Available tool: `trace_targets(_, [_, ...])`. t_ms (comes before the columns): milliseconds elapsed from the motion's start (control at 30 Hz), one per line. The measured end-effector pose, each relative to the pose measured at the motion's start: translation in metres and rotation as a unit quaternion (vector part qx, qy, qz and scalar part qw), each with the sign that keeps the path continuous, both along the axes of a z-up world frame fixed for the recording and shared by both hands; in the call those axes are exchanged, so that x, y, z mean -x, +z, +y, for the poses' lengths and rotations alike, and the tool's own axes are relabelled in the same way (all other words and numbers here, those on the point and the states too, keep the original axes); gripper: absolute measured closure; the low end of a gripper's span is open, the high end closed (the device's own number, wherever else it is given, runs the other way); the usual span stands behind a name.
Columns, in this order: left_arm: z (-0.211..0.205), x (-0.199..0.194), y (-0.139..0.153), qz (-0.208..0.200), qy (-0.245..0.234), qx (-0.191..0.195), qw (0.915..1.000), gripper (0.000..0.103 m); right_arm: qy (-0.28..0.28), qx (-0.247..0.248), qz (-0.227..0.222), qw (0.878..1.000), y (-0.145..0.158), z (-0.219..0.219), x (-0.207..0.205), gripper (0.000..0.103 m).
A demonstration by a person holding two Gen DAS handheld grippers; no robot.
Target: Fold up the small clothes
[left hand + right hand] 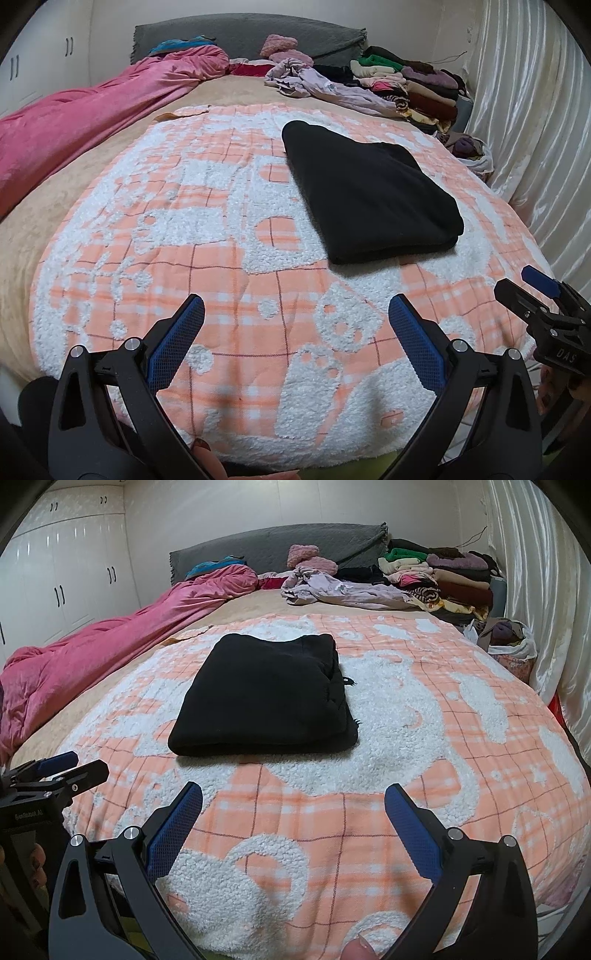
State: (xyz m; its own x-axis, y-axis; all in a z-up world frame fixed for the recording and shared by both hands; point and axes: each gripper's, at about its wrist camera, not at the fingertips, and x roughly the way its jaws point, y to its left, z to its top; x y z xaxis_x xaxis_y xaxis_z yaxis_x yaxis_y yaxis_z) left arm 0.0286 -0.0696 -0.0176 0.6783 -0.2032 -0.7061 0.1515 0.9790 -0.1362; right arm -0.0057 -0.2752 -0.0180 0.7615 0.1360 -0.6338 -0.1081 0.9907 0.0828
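Note:
A black garment (369, 192), folded into a thick rectangle, lies flat on the orange-and-white plaid blanket (207, 258); it also shows in the right wrist view (262, 698). My left gripper (296, 308) is open and empty, low over the blanket's near edge, short of the garment. My right gripper (293, 797) is open and empty, also near the front edge, with the garment straight ahead. Each gripper shows in the other's view: the right one (532, 291) at the right edge, the left one (70, 766) at the left edge.
A pink duvet (92, 114) lies along the bed's left side. A crumpled lilac garment (325, 85) and a stack of folded clothes (413, 85) sit at the far right by the grey headboard (243, 33). A bag of clothes (506, 638) stands by the white curtain (535, 572). White wardrobes (62, 572) stand left.

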Motion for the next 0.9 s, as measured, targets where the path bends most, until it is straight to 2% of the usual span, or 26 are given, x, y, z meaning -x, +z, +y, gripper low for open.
trace_targets(900, [0.0031, 0.0000, 0.0007, 0.002, 0.003, -0.002, 1.0000, 0.010, -0.001, 0.000, -0.001, 1.000, -0.0009, -0.0039, 0.0003, 0.005])
